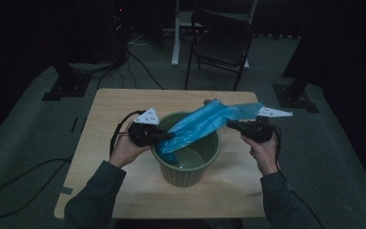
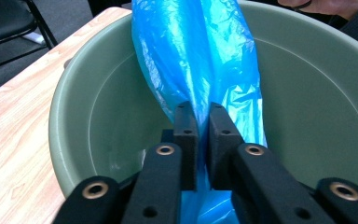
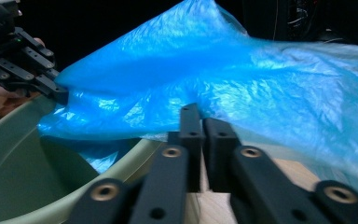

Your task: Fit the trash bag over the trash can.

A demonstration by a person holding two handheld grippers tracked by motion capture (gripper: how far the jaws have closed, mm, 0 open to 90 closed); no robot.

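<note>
one blue plastic bag (image 1: 202, 125) stretches across the top of one green bucket (image 1: 187, 168), which stands on the single wooden table (image 1: 119, 102). two grippers work it. the left gripper (image 1: 167, 136) has its two fingers (image 2: 185, 140) clamped on the bag's lower end over the bucket's near rim, plastic pinched between the pads. the right gripper (image 1: 229, 123) pinches the bag's edge at the bucket's other side, its two fingers (image 3: 191, 140) pressed together on the film. one black folding chair (image 1: 221, 40) stands on the floor beyond the table.
</note>
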